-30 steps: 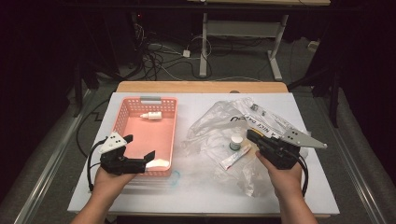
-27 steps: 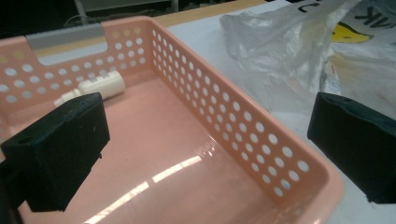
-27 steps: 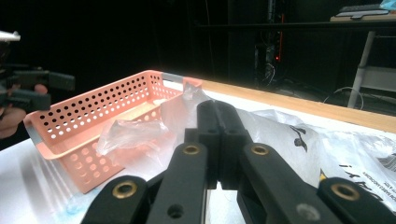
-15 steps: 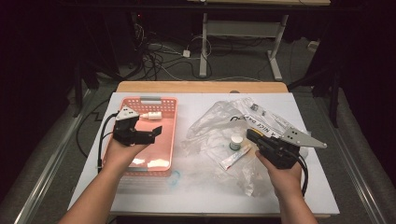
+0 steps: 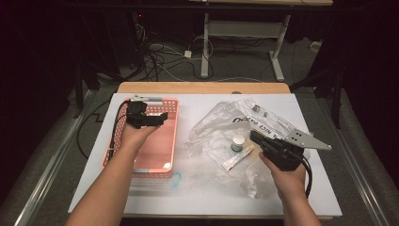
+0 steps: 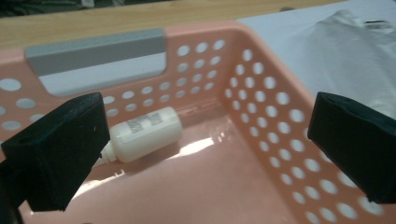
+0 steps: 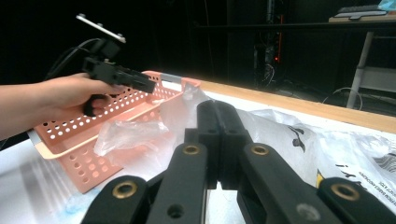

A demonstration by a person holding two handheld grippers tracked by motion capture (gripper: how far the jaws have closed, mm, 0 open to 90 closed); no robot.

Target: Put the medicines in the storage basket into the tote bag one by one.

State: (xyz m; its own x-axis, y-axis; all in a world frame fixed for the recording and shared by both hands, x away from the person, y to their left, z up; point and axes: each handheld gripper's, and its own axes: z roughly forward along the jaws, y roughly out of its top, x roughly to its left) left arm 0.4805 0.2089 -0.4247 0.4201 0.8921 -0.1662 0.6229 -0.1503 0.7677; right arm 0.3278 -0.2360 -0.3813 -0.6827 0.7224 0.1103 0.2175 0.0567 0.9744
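Observation:
A small white bottle (image 6: 144, 133) lies on its side at the far end of the pink perforated basket (image 5: 155, 155), below the basket's grey handle (image 6: 98, 46). My left gripper (image 5: 157, 117) hovers over that far end, and its jaws stand wide open, one on either side of the bottle (image 6: 205, 122). My right gripper (image 5: 256, 137) rests on the crumpled clear plastic bag (image 5: 226, 125), with its jaws shut and nothing visible between them (image 7: 219, 114). A small white-capped jar (image 5: 238, 141) and a white tube (image 5: 237, 158) lie at the bag, just left of the right gripper.
White sheet (image 5: 202, 193) covers the table; a wooden edge (image 5: 202, 87) runs along the back. The bag's printed part (image 5: 263, 120) spreads toward the back right. From the right gripper view, the left gripper (image 7: 116, 74) is above the basket (image 7: 88, 140). Cables lie on the floor beyond.
My left gripper has moved from the near end of the basket to its far end, over the white bottle. The right gripper has stayed in place.

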